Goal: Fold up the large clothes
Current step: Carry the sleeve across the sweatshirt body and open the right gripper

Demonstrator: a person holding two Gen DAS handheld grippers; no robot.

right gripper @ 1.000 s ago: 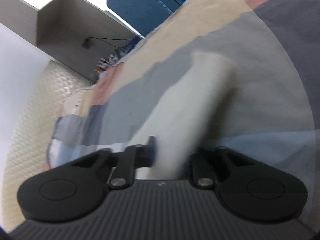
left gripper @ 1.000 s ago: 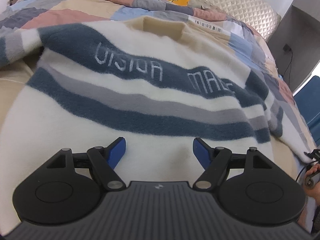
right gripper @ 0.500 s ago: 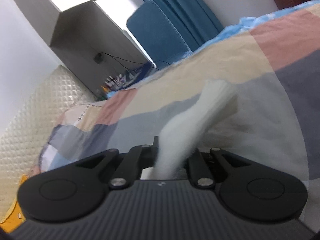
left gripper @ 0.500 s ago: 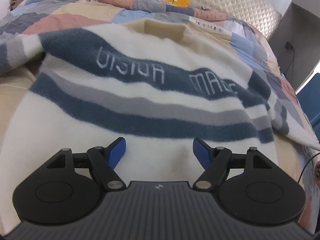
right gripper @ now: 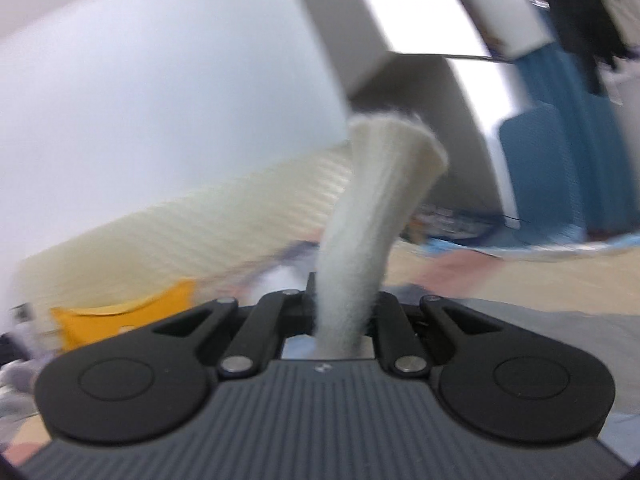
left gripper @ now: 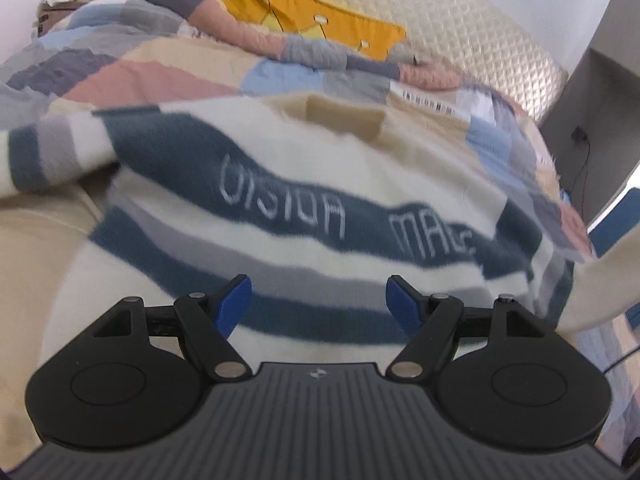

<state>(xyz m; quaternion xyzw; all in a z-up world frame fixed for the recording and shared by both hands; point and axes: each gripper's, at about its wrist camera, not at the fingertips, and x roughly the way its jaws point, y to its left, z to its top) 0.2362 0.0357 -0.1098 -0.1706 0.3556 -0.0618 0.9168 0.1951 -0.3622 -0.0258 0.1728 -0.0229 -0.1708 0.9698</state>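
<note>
Right jaws: my right gripper point(right gripper: 344, 312) has its jaws pressed together on the cuff point(right gripper: 384, 184) of the sleeve; the white cloth stands up out of the pinch, its end free.
Left jaws: my left gripper point(left gripper: 318, 304) has its jaws spread wide with nothing between them; it hangs over the lower part of the sweater point(left gripper: 280, 184), and I cannot tell if the pads touch the cloth.
Sweater: it lies flat, front up, on the quilt point(left gripper: 132, 80) of the bed; the neck is far from me and the hem is near my left jaws.
Sleeve axis: in the left view the sleeve point(left gripper: 600, 288) rises from the right side of the body toward the right edge, off the quilt.
Key relation: the body lies to the left of my right jaws, so I judge the sleeve must go across the chest, over the stripes.
Nearer hand: the right holds the sleeve; the left is nearer to the hem and can press the body down.
Risk: the thick cloth may drag the body sideways.
</note>
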